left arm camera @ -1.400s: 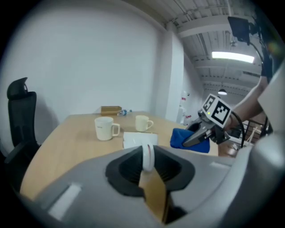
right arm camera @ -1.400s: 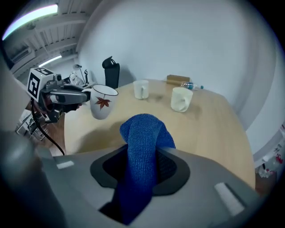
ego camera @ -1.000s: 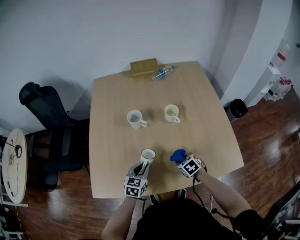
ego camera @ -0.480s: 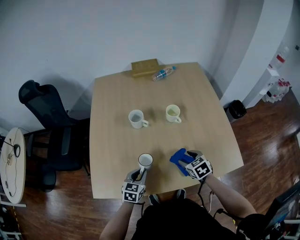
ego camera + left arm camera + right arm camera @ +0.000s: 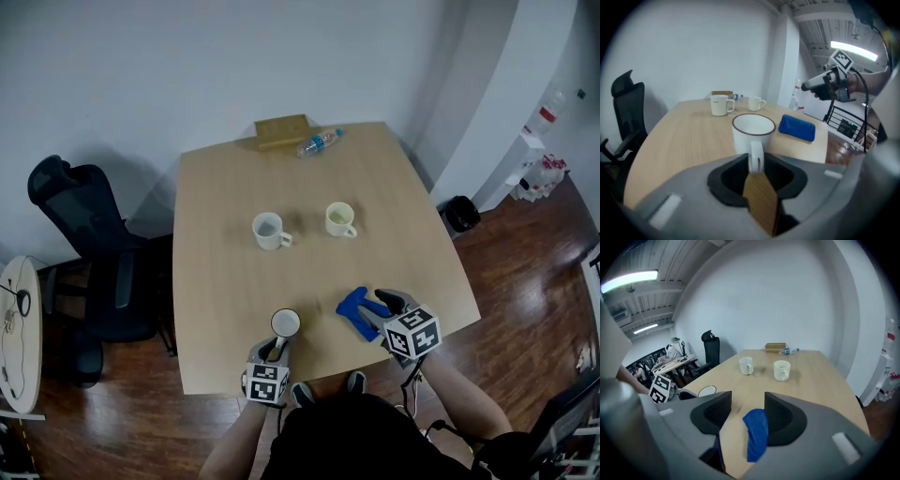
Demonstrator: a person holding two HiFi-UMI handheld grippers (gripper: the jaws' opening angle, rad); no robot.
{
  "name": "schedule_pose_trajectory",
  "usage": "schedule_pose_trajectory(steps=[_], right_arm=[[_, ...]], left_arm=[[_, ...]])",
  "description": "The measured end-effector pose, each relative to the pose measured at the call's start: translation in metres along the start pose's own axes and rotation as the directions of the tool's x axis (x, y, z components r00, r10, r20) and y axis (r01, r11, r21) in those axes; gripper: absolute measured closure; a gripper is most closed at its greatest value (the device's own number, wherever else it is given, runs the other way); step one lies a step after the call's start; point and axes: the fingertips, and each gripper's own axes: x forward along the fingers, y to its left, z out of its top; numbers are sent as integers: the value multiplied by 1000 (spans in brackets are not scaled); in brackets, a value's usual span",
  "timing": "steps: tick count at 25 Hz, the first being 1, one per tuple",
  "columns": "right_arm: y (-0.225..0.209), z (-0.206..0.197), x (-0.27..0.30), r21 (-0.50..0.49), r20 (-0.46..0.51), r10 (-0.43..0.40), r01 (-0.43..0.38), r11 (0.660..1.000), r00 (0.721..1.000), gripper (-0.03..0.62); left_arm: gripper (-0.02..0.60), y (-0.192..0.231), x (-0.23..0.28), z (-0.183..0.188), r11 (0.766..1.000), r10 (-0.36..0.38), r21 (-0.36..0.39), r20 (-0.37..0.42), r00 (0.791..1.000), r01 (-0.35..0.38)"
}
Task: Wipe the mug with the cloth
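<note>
My left gripper [image 5: 754, 164] is closed tight on the handle of the mug [image 5: 753, 133], which stands upright on the table [image 5: 216, 281] by its near edge. Looking down into the mug from the left gripper view, I see only a plain white inside under a dark rim, nothing in it.

The cloth [image 5: 356, 307] lies flat on the table just to the right of the mug, apart from it. My right gripper [image 5: 747, 408] hangs above the cloth with its jaws wide apart and nothing held between them.

Well beyond the mug stand a white mug [image 5: 268, 231] and, to its right, a cream mug [image 5: 339, 219]; I cannot tell whether either holds anything. Farther beyond the mug, a bottle [image 5: 317, 143] lies on its side beside a wooden box [image 5: 284, 132].
</note>
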Motion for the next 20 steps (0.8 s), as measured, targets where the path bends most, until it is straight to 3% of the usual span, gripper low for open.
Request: schedule_pose_trajectory(steps=[7,12,15,20], right_arm=[[19,-6,-43,61,66,-51,47,997,997,401],[36,-4,-85,77,164,-72,60,995,984,456],[56,-5,-116,58,227,-29,16,998,974,471],[86,-16,-192,-35,334,49,-39,999,941,480]], left_arm=[[454,10,-23,-2,999,8,-46,57,998,-5],[445,17,-78,1,990,76,-125,125,989,-60],[448,-11,-124,25,988,85,-142,229,970,-53],[463,-108,-193,75,997,31,-78,396,918,0]])
